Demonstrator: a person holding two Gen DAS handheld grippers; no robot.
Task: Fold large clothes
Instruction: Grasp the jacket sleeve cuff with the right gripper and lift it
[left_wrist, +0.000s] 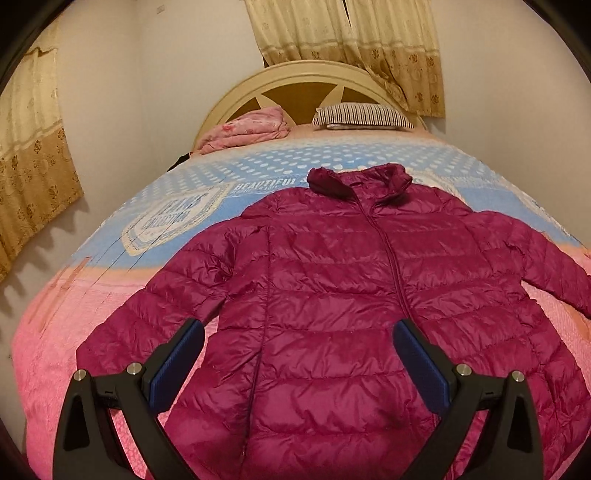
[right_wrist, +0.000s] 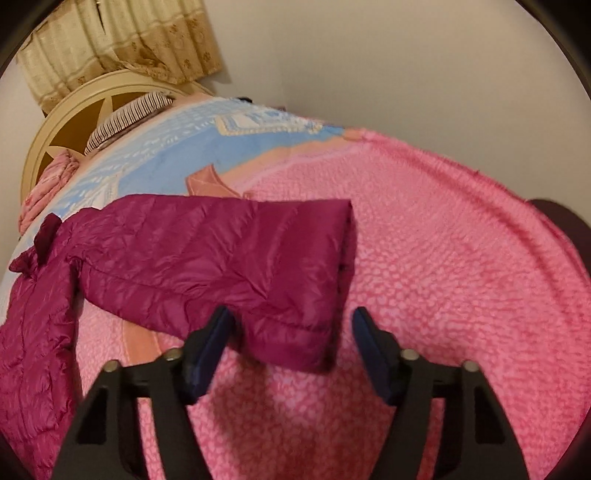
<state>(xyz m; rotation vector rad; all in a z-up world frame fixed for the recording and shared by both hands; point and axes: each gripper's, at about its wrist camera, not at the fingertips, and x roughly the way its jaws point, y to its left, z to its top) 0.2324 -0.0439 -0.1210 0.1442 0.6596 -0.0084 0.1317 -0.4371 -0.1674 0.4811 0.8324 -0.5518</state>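
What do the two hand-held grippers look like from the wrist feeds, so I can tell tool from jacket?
Both match. The left hand-held gripper and right hand-held gripper each have two matte black angular fingers with triangular cut-outs, lined inside with dark blue textured pads. Round silver pins sit at the finger joints. No cables, markings, hands or sleeves show in either view.

Left claw (left_wrist: 298, 334) points downward with its blue-padded fingers spread wide; right claw (right_wrist: 291, 325) tilts steeply down, fingers apart, gripping nothing.
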